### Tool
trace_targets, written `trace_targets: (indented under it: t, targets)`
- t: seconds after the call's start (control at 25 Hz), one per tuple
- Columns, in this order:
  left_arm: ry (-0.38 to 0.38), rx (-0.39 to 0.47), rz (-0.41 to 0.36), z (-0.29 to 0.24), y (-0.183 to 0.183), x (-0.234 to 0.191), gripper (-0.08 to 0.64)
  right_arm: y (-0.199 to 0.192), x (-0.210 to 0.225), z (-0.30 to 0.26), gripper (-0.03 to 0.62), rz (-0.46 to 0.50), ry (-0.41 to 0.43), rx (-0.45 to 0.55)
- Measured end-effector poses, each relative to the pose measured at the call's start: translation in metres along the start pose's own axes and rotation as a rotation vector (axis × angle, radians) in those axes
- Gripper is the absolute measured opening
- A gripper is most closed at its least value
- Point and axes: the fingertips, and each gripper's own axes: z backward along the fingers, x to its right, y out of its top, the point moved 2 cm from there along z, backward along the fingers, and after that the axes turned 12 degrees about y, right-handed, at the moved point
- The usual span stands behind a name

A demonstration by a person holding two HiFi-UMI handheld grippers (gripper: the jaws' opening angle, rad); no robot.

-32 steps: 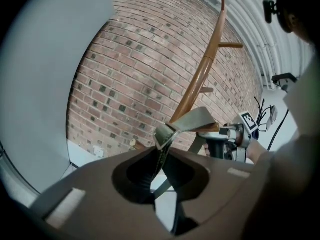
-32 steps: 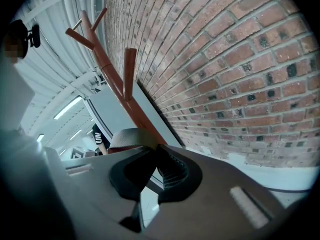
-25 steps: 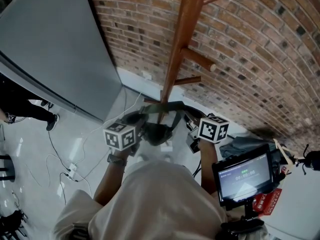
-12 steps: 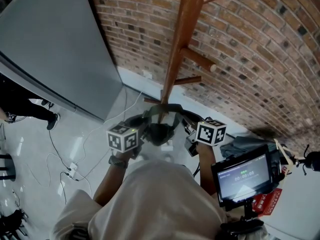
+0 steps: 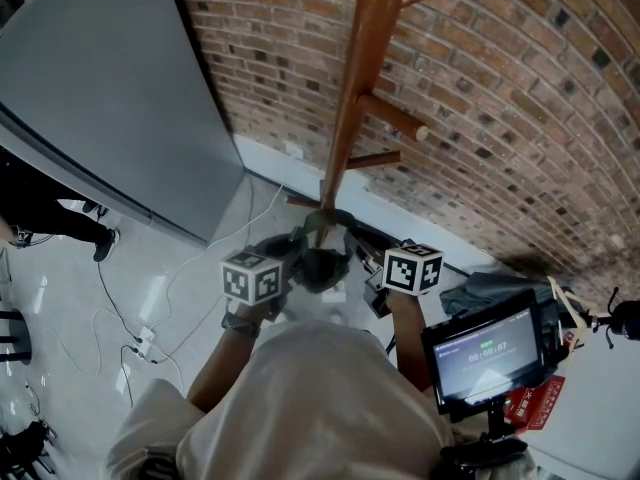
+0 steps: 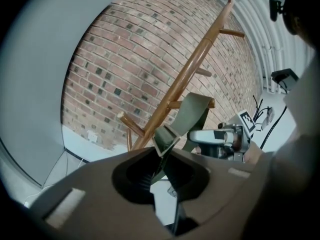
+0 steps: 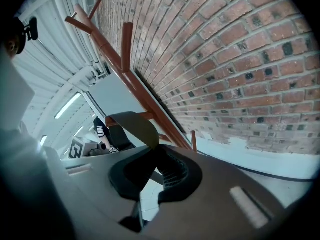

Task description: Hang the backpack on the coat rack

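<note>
**Backpack.** In the head view the backpack (image 5: 320, 266) hangs low in front of the person. It is clear of the floor (image 5: 150, 298) and close to the foot of the coat rack (image 5: 352, 108), whose pole runs up toward 12 o'clock. It is not resting on any peg. Its weight is carried by its olive strap (image 6: 192, 115).

**Grip.** The left hand-held gripper (image 6: 161, 154) is clenched on one end of that strap, with the webbing pinched and folded between its jaws. The right hand-held gripper (image 7: 152, 154) is clamped on the other end. They sit at about 8 and 4 o'clock of the bag. In my judgement the strap is held at two points to keep it spread as an open loop, which a peg can enter more easily than a slack one.

**Position against the rack.** From both gripper views the loop overlaps a lower peg (image 6: 211, 103). Whether it is already round the peg or only in front of it cannot be determined.

**Surroundings.** The brick wall (image 5: 520, 98) is directly behind the rack. A monitor (image 5: 487, 350) stands at 4 o'clock, well apart from the bag.
</note>
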Motion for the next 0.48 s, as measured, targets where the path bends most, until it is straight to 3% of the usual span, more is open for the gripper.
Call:
trace_targets:
  t: [0.48]
  targets:
    - [-0.012, -0.035, -0.008, -0.016, -0.013, 0.007, 0.038, -0.016, 0.001, -0.013, 0.014, 0.01, 0.0, -0.051]
